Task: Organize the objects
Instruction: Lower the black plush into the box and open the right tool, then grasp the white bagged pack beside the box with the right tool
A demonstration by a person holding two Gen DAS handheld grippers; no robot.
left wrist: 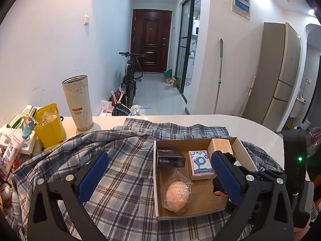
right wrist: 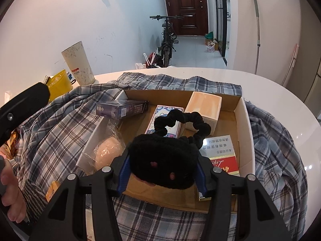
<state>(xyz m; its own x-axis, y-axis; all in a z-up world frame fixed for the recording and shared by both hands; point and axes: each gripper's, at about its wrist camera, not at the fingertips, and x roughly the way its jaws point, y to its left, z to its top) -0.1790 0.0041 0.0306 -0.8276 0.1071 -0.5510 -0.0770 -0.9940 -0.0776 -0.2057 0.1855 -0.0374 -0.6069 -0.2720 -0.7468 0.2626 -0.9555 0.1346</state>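
On the white bench (left wrist: 200, 120), a plaid shirt (left wrist: 124, 172) lies spread under an open cardboard box (right wrist: 243, 132). Over the box, the right hand-held gripper (right wrist: 162, 164) is clamped on a black fuzzy hair accessory (right wrist: 162, 158) with a scrunchie loop (right wrist: 192, 120) reaching forward above the box contents. Inside the box sit a dark purple carton (left wrist: 170, 157), a blue-patterned tissue pack (left wrist: 200, 164), a wooden block (left wrist: 219, 145), a bagged pale round item (left wrist: 177, 194) and a red-and-white cigarette pack (right wrist: 222, 156). The left hand-held gripper (left wrist: 158, 176) is spread wide and holds nothing, hanging above the shirt and the box's left side. A tall floral tumbler (left wrist: 78, 102) and a yellow tub (left wrist: 50, 124) stand at the bench's far left.
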